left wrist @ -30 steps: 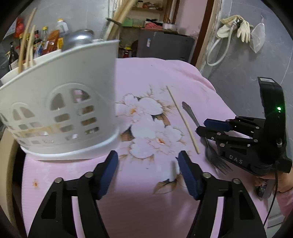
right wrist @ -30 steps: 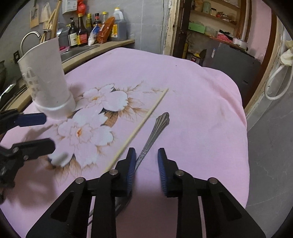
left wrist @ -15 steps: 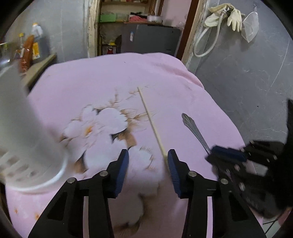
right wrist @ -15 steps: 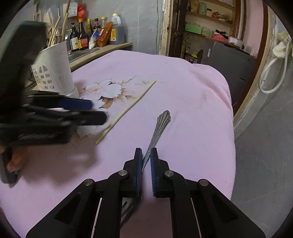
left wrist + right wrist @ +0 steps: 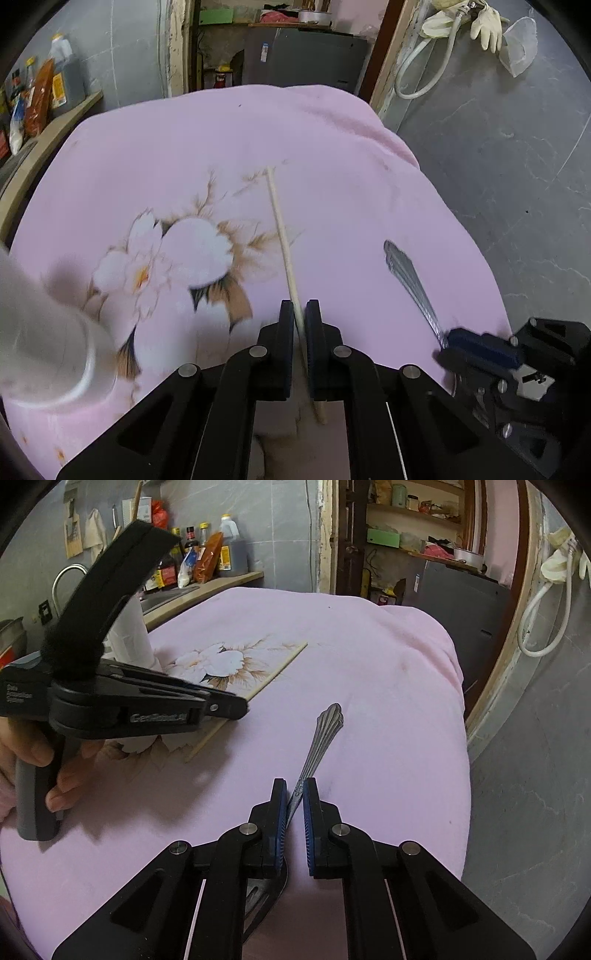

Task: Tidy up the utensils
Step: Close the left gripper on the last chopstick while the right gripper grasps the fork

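A single wooden chopstick (image 5: 280, 229) lies on the pink flowered cloth (image 5: 177, 155). My left gripper (image 5: 300, 314) is shut on the chopstick near its near end. A metal fork (image 5: 320, 738) lies to the right, handle pointing away. My right gripper (image 5: 294, 794) is shut on the fork at its neck; the tines show under the fingers. The fork (image 5: 410, 280) and right gripper (image 5: 476, 350) show in the left wrist view. The left gripper (image 5: 229, 705) and chopstick (image 5: 273, 675) show in the right wrist view. The white utensil holder (image 5: 40, 332) stands blurred at the left.
A counter with sauce bottles (image 5: 207, 557) runs along the left behind the table. A grey cabinet (image 5: 310, 59) and doorway stand at the back. The cloth drops off at the right edge to a grey floor (image 5: 517, 155). The holder also shows in the right wrist view (image 5: 131, 635).
My left gripper swung away from the holder to the chopstick and closed on it. My right gripper closed on the fork a half second earlier and stays shut on it.
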Available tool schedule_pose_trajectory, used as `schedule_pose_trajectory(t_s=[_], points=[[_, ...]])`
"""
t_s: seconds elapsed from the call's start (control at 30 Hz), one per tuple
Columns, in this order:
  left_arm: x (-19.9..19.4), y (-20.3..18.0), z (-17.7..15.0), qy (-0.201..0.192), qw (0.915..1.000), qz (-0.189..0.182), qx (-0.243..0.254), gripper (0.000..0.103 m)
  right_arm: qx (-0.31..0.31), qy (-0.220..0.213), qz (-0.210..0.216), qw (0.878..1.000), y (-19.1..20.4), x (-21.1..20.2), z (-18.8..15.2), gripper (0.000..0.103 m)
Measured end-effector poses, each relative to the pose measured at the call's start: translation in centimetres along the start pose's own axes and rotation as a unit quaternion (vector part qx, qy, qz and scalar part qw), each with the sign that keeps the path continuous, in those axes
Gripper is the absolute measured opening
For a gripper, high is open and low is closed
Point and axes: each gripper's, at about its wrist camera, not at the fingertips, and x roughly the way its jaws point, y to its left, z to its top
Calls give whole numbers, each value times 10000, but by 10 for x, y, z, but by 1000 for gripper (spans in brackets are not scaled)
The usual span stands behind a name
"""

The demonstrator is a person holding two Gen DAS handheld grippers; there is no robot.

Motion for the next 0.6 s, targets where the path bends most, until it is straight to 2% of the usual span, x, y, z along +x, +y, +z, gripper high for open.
schedule_pose_trajectory(t_s=[0.4,0.6], points=[[-56,3,-64,227,9997,-39,-20,3,139,113,-4,9998,0,-3,-6,5],[-67,10,-65,313,9992,-237,46,4,389,254,15,9989,-2,4,5,8]])
